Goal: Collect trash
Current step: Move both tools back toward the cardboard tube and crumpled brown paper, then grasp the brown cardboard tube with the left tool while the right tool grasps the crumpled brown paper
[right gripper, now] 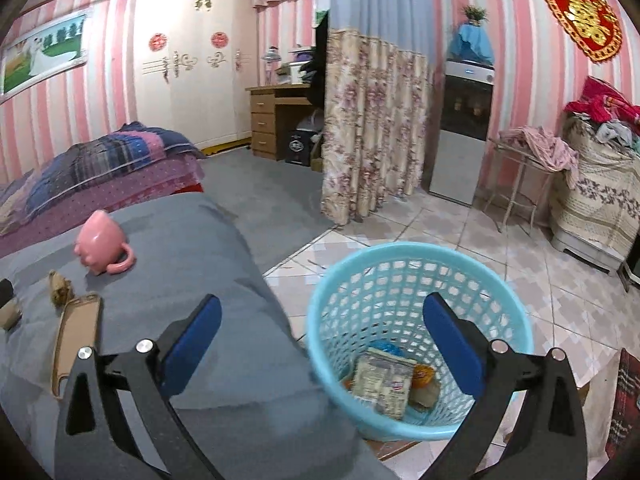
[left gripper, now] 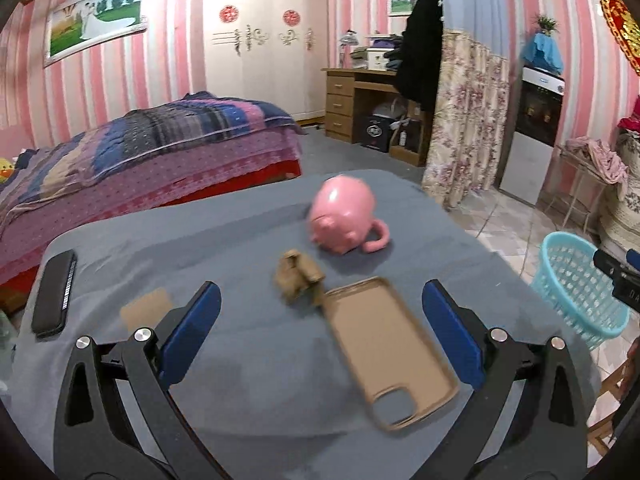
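Table [left gripper: 248,360]: grey cloth, right edge beside basket.
Basket [right gripper: 416,280]: upright on floor, wrappers inside.
Left tool [left gripper: 320,304]: wide open, empty.
Right tool [right gripper: 322,316]: wide open, empty, over basket.
Crumpled paper [left gripper: 298,276]: mid-table, long axis toward mug [left gripper: 342,214].

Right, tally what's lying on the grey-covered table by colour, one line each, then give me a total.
Pink: 1, the pig-shaped mug.
Brown or tan: 3, the crumpled paper wad, the phone case and a flat card.
Black: 1, the phone.
Total: 5 on the table.
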